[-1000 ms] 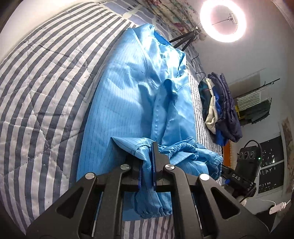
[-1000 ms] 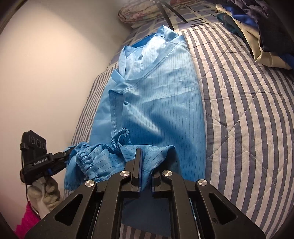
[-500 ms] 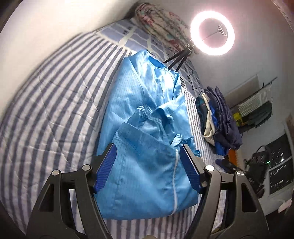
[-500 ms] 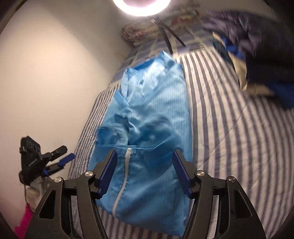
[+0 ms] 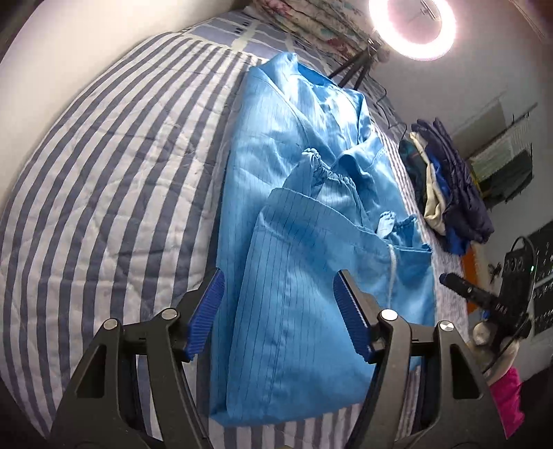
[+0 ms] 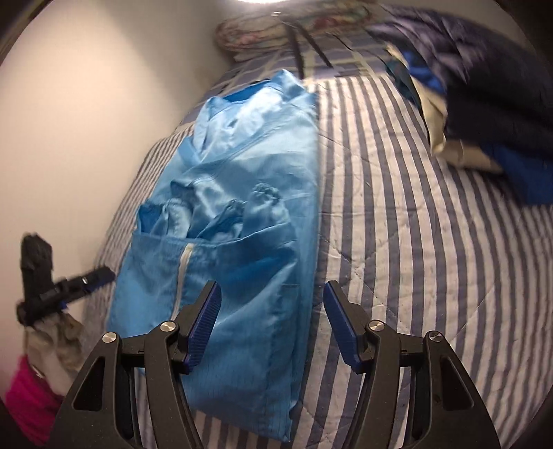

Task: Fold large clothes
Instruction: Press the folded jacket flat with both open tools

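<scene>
Left wrist view: a bed covered by a blue-and-white striped quilt fills the frame; a lit ring lamp and a pile of dark clothes stand at right. The light-blue pinstriped garment lies on the quilt, long axis running away from the camera, collar at the far end, its near end folded up over the middle. The left claw has just been opening; its jaws stand apart above the fabric.

Right wrist view: a plain wall borders the bed at left. The garment lies lengthwise, collar far. The right claw has just been opening, its jaws apart and empty over the garment's right edge.
</scene>
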`<action>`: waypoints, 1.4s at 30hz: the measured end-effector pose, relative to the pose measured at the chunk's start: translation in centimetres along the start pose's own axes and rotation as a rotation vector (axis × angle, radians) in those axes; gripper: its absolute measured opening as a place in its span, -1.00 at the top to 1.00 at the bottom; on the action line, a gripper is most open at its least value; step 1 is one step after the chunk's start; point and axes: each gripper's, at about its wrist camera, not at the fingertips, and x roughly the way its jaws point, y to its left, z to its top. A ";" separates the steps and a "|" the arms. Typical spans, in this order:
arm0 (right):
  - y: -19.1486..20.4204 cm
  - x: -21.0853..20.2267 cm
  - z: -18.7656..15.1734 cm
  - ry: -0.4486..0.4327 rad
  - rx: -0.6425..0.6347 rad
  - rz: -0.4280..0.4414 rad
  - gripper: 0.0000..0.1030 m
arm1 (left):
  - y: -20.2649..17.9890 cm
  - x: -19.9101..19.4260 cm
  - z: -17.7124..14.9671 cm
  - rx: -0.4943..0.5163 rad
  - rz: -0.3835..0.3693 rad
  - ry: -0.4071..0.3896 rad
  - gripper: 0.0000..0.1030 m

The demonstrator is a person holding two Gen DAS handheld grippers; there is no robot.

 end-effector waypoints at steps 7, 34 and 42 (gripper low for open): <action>-1.3 0.6 -0.2 0.010 0.059 0.039 0.09 | 0.6 2.0 1.2 -0.006 0.007 0.020 -0.23; 4.9 2.2 0.4 -0.087 -0.214 -0.184 0.85 | -1.8 -2.7 -0.2 0.144 0.140 -0.136 0.39; 7.7 4.2 -1.8 -0.048 -0.354 -0.115 0.86 | -4.6 0.1 -2.9 0.316 0.153 -0.035 0.39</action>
